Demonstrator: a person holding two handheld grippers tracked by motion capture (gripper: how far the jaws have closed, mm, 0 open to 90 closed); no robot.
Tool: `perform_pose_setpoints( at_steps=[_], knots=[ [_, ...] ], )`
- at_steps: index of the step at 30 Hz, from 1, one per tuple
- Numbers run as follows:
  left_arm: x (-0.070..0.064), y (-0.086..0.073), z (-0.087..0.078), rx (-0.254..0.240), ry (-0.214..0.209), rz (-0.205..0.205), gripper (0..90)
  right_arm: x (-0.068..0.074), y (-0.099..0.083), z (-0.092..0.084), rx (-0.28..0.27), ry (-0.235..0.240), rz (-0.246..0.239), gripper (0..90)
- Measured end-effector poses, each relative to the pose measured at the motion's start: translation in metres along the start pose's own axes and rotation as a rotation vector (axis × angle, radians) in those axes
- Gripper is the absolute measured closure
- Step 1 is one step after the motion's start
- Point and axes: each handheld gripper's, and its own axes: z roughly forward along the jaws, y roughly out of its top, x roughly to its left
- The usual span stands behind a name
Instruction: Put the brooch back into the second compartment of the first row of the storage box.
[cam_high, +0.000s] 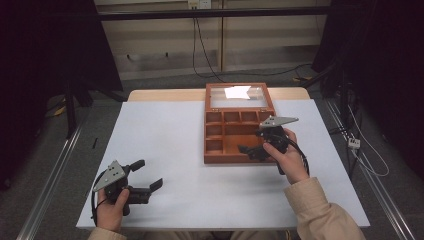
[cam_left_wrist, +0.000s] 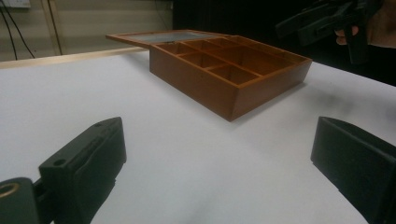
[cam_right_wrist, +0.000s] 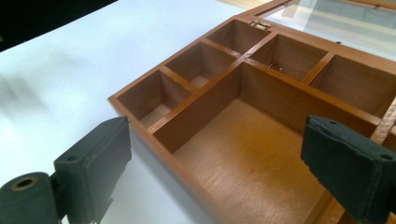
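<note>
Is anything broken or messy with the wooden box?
Nothing stands out. The wooden box sits flat on the white table, its glass lid folded open behind it. Its compartments look empty and undamaged. The right gripper hovers open over it.

High view overhead; gripper views low, probably nearer wooden box (cam_high: 239, 131).

White table (cam_high: 165, 130) lies bare left of the wooden box (cam_high: 235, 155); its dividers (cam_high: 222, 136) crowd the far compartments.
</note>
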Motion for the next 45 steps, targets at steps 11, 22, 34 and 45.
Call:
perform_pose_setpoints(
  at_steps=[11, 22, 34, 45],
  knots=[
    [-0.001, 0.0, 0.0, 0.002, 0.001, 0.003, 3.3, 0.005, -0.017, -0.009, 0.003, 0.015, -0.004, 8.7],
    [0.0, 0.0, 0.0, 0.01, -0.002, 0.007, 3.3, 0.01, -0.031, -0.02, -0.002, 0.02, -0.023, 8.7],
    [-0.002, 0.0, 0.0, 0.006, 0.0, 0.005, 3.3, 0.014, -0.054, -0.031, -0.007, 0.022, -0.028, 8.9],
    [-0.002, -0.001, -0.001, 0.012, -0.002, 0.009, 3.3, 0.014, -0.083, -0.045, -0.023, 0.026, -0.039, 9.0]
  ],
)
